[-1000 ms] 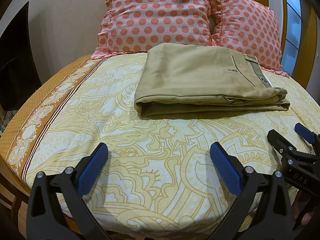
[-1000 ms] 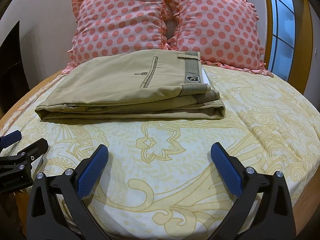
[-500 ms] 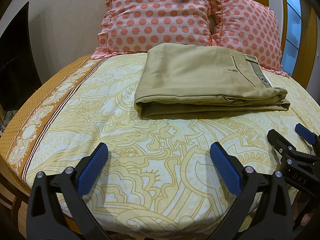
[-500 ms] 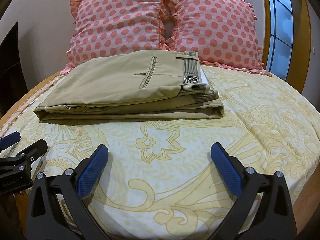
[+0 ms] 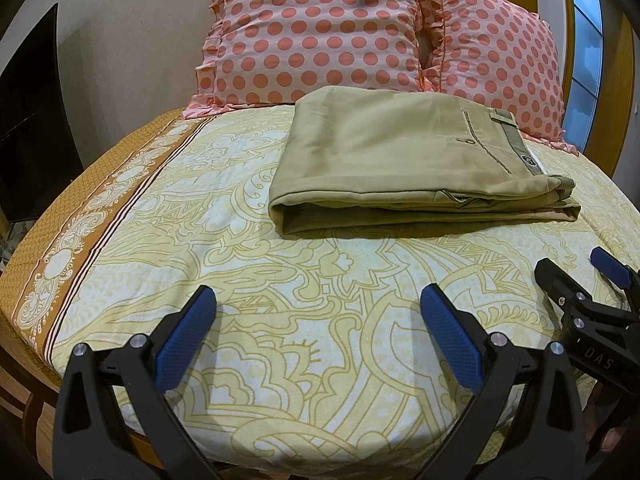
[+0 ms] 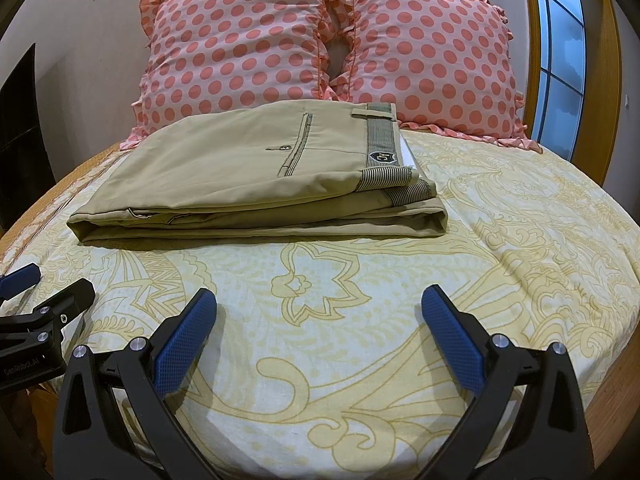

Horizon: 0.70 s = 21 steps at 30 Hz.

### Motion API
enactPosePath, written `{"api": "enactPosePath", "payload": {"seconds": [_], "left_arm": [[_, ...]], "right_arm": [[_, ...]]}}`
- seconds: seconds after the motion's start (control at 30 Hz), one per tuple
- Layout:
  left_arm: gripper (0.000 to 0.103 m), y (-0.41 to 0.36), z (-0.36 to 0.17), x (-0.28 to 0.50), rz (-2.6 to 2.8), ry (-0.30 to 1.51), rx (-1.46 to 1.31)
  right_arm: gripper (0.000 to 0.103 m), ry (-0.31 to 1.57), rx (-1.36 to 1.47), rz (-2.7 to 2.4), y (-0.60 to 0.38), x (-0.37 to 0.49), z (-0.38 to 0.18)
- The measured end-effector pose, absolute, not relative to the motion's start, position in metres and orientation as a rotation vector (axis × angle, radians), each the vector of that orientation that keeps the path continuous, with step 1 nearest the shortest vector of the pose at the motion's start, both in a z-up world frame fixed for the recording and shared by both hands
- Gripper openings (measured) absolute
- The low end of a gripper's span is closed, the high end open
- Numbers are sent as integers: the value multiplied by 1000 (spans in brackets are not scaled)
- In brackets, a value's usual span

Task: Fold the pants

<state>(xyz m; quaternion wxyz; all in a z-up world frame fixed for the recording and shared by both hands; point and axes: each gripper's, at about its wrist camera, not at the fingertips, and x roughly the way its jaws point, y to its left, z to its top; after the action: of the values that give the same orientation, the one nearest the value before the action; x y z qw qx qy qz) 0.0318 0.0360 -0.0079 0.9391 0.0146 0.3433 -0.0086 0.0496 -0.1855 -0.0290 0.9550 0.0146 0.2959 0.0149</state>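
Khaki pants point(image 5: 404, 160) lie folded in a flat rectangular stack on the yellow patterned bed sheet point(image 5: 280, 288), waistband to the right; they also show in the right wrist view point(image 6: 256, 184). My left gripper point(image 5: 318, 312) is open and empty, held over the sheet well short of the pants. My right gripper point(image 6: 318, 312) is open and empty, also in front of the pants. Each gripper shows at the edge of the other's view, the right one point(image 5: 580, 276) and the left one point(image 6: 44, 288).
Two pink polka-dot pillows point(image 6: 240, 40) point(image 6: 432, 52) stand against the wall behind the pants. A window point(image 6: 560, 60) in a wooden frame is at the right. A dark panel point(image 5: 28, 120) stands left of the bed. The sheet's orange border point(image 5: 92, 216) runs along the left edge.
The right wrist view has shifted slightly, so the pants sit a little lower and more to the right. The pants and both open grippers otherwise stay as they were.
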Motion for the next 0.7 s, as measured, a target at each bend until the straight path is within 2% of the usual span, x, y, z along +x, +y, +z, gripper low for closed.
{"api": "enactPosePath", "payload": {"seconds": [0.7], "left_arm": [[101, 36, -8, 31, -16, 695, 29]], "right_arm": [[102, 600, 29, 31, -186, 49, -29]]}}
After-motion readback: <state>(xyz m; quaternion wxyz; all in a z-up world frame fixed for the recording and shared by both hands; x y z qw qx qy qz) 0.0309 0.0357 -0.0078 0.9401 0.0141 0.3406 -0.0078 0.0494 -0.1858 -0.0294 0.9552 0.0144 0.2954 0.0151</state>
